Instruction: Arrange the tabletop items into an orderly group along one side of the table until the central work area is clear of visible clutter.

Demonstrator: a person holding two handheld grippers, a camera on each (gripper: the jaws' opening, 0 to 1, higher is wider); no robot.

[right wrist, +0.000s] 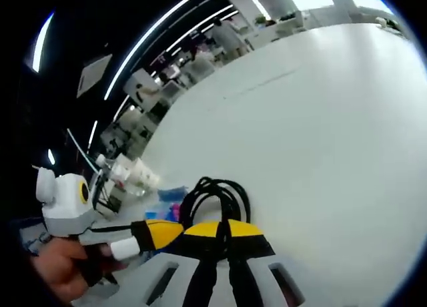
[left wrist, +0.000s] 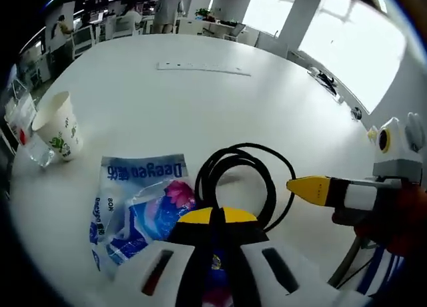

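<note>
— Where do the items lie?
— On a white table: a coiled black cable beside a blue wet-wipe pack, a paper cup farther left.
— And the grippers?
— The left gripper has its jaws closed together over the pack's edge. The right gripper is closed too, at the cable

The left gripper has its jaws pressed together. The right gripper is likewise closed, low beside the left.
</note>
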